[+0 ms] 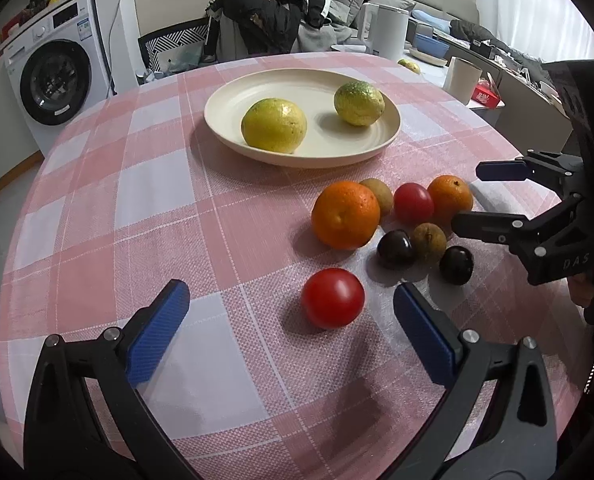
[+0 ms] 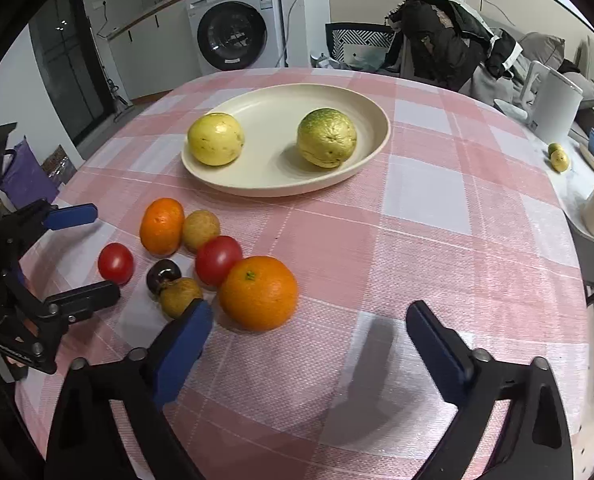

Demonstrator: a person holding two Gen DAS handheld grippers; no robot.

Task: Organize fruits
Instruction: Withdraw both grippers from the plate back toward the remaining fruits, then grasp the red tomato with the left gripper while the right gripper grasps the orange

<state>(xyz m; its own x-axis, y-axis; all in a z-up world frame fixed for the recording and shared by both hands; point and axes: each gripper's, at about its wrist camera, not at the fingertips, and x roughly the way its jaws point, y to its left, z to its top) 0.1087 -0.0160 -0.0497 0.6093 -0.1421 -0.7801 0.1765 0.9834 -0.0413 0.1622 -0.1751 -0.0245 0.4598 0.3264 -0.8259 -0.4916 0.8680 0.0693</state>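
While our left gripper (image 1: 291,308) hangs low over the table with its ribbed blue pads (image 1: 159,334) spread wide and nothing between them, a smooth, glossy red tomato (image 1: 332,298) sits just ahead, nearer the right-hand pad but touching neither. Our right gripper (image 2: 309,332) is likewise spread wide and empty, its black plastic frame ending in flat blue pads (image 2: 181,354); its left pad reaches in just in front of a rough brown round fruit (image 2: 180,296), and a dimpled orange (image 2: 258,292) lies between the fingers' lines, slightly ahead of the tips. Beyond these we see the loose cluster on the cloth: a second orange (image 2: 162,225), a second tomato (image 2: 218,259), another tan, matte round fruit (image 2: 200,229), and a shiny dark plum-like fruit (image 2: 163,275) pressed against the brown one; from the left wrist view a second dark fruit (image 1: 456,265) shows beside it. Further out, a shallow, round cream plate (image 1: 233,98) with faint concentric ridges holds two pebbly yellow-green citrus fruits, one (image 1: 274,125) near its front rim and one (image 1: 359,103) toward its right side, well apart from each other. Everything rests on a woven tablecloth (image 1: 157,200) of pink and white checks over a round table.
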